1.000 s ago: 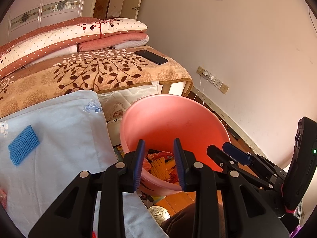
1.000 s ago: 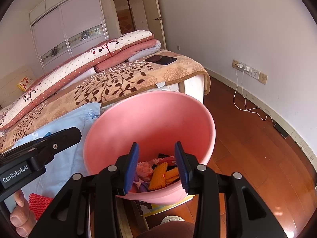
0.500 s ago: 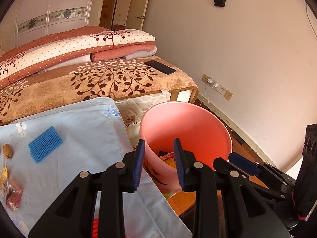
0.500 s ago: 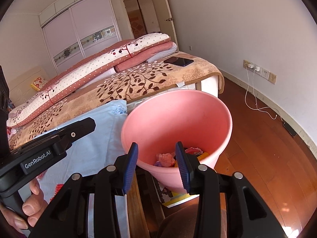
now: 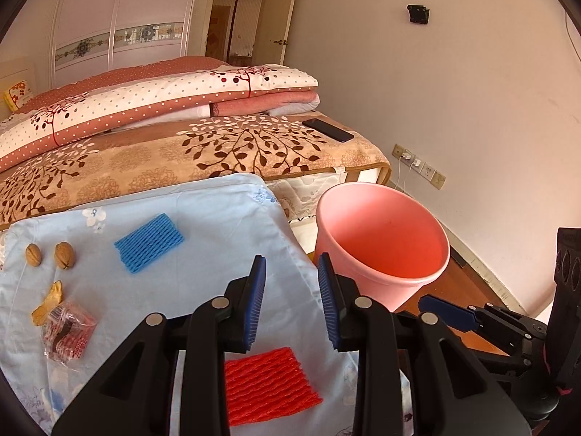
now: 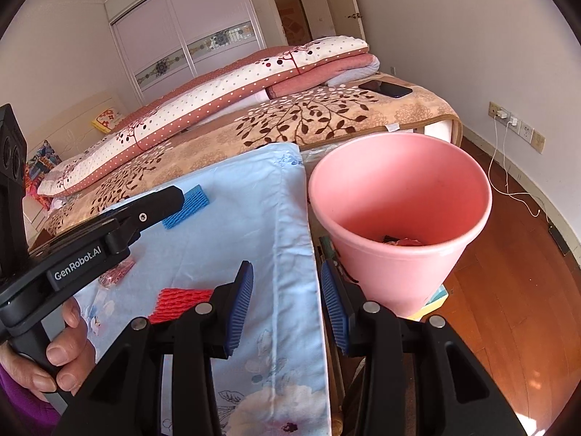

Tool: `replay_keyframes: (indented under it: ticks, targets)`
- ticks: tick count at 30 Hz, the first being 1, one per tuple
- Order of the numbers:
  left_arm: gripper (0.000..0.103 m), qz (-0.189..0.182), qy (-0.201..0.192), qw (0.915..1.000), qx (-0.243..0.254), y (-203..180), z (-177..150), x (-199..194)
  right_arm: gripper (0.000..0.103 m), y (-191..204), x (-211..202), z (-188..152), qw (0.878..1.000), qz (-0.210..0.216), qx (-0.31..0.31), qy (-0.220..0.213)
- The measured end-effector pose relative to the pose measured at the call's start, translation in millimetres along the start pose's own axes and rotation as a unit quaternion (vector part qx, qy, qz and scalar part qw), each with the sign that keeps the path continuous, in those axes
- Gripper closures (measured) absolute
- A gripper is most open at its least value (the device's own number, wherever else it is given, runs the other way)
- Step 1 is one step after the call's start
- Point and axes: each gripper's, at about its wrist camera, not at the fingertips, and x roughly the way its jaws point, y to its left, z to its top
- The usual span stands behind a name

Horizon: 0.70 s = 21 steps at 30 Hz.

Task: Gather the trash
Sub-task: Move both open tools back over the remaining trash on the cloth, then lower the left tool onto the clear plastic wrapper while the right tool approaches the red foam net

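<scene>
The red foam net lies on the blue-clothed table, directly below the left tongs. Both tongs, left and right, stand partly open and empty. Lower the left tongs squarely over the net, then carry it to the pink bin just beside the table.

A round pink plastic bin stands upright on the floor, open-topped, with a few scraps just showing at its bottom. Just beside the bin on a pale blue floral cloth lies a flat red foam fruit net; farther from the bin lies a flat blue foam fruit net. Farthest from the bin are two brown walnuts, a yellowish peel scrap and a crumpled clear wrapper with red print.
</scene>
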Motion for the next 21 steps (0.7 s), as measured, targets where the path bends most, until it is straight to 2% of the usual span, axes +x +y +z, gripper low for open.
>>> replay_keyframes:
  ticks: [8, 15, 18, 21]
  targets:
    - [0.073, 0.029, -0.01, 0.9994, -0.017, 43, -16, -30, 0.065, 29, 17, -17, 0.999, 0.022, -0.025, 0.038]
    - [0.073, 0.053, -0.002, 0.9979, -0.038, 80, -34, -47, 0.064, 46, 32, -26, 0.995, 0.053, -0.039, 0.07]
    - [0.073, 0.069, 0.009, 0.9963, -0.051, 98, -45, -51, 0.061, 61, 31, -30, 0.992, 0.074, -0.068, 0.073]
    - [0.073, 0.083, 0.02, 0.9938, -0.071, 120, -57, -56, 0.05, 82, 31, -33, 0.986, 0.091, -0.12, 0.076]
